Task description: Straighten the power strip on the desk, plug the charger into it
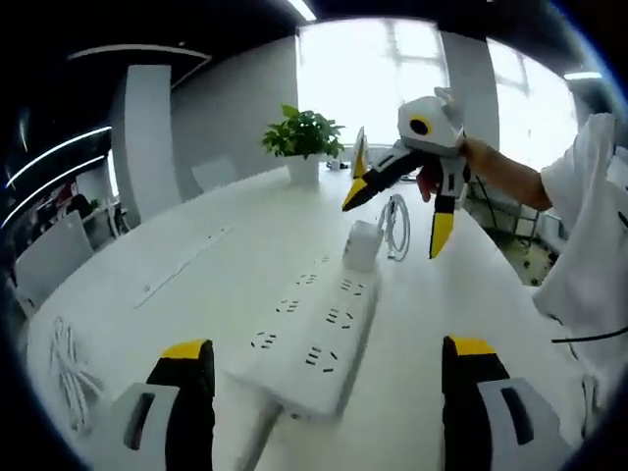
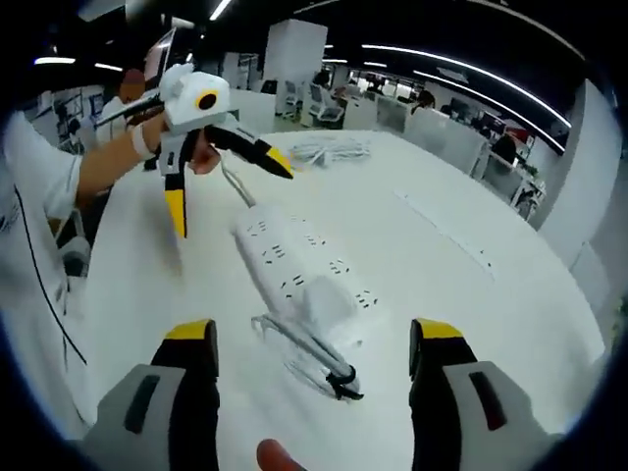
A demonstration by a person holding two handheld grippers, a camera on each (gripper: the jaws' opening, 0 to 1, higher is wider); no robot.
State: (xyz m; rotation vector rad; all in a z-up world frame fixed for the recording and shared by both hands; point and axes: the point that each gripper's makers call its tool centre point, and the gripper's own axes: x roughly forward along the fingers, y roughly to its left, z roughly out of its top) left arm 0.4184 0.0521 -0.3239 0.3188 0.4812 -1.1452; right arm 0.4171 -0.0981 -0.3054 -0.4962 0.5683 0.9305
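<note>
In the left gripper view, the left gripper (image 1: 324,378) is hanging wide open and empty over the near end of the power strip (image 1: 316,340), which is running lengthwise away toward the charger (image 1: 362,244) plugged in at its far end. In the right gripper view, the right gripper (image 2: 314,363) is gaping empty just above the charger (image 2: 329,299), making it the nearer one.

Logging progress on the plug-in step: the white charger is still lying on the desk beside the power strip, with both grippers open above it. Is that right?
Not quite. The white charger is already seated on the power strip, at its end socket, not lying beside it; the left gripper view shows this, and the right gripper view agrees. The rest holds: the left gripper and right gripper are both open above the desk.
</note>
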